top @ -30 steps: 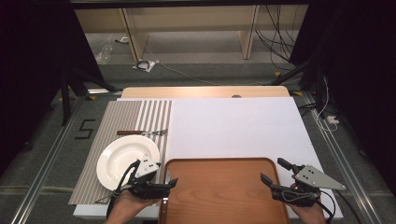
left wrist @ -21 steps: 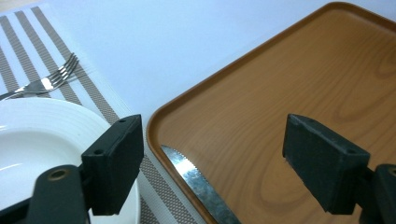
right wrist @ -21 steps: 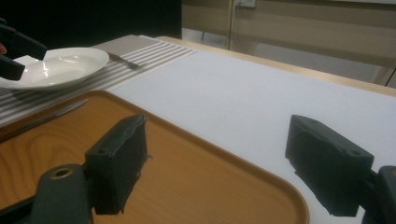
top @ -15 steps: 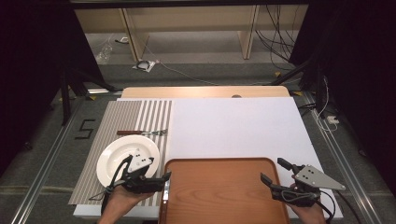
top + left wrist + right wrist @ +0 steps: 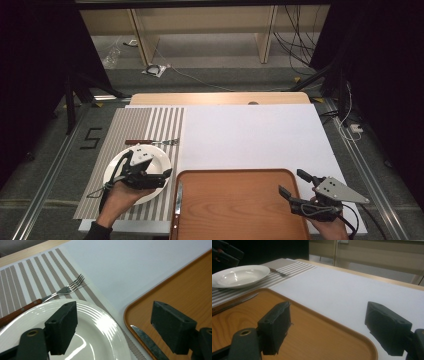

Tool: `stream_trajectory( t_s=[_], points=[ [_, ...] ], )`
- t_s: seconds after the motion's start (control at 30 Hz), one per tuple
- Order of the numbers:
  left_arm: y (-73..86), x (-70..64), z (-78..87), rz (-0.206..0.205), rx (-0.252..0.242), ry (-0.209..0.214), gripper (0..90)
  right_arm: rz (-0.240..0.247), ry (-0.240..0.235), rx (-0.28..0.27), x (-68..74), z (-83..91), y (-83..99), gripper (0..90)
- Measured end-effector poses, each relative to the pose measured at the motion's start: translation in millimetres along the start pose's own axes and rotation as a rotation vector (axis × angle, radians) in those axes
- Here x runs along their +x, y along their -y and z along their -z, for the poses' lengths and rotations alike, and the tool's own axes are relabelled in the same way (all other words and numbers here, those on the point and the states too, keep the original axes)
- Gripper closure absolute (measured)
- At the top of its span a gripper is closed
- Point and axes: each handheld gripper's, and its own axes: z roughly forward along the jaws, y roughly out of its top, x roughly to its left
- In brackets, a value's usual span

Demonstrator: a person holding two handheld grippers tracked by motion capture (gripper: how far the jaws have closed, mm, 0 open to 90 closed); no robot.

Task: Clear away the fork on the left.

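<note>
L gripper (image 5: pixel 162 175) hovers over plate (image 5: pixel 112 172), fingers wide open, holding nothing; plate rim lies under its L finger (image 5: pixel 61 328). Fork (image 5: pixel 53 296) just beyond plate, knife (image 5: pixel 147 342) near R finger, on tray (image 5: pixel 235 205) edge. R gripper (image 5: pixel 295 187) fingers also apart, empty, above tray's far corner.

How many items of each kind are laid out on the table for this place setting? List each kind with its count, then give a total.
Plates: 1, the white plate
Forks: 1, the fork
Knives: 1, the knife
Trays: 1, the wooden tray
Placemats: 1, the striped placemat
Total: 5
</note>
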Motion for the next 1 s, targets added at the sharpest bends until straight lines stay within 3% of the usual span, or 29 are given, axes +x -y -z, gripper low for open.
stream_trajectory(
  t_s=[0.33,0.47,0.73,1.0],
  points=[
    [-17.4,23.3,-15.0,-0.03,0.072,-0.033,22.6,0.0,0.0,0.0,0.7,-0.2,0.0,21.6],
    [-25.9,36.6,-23.8,-0.02,0.114,-0.033,23.0,-0.005,-0.001,-0.002,0.4,-0.5,0.1,21.6],
    [-36.2,56.5,-40.9,-0.038,0.183,-0.065,24.3,-0.002,-0.003,0.0,0.2,-0.1,0.1,21.6],
    [-44.0,77.3,-55.4,-0.03,0.225,-0.085,25.3,0.002,-0.004,0.0,0.0,-0.7,0.4,21.6]
  ],
)
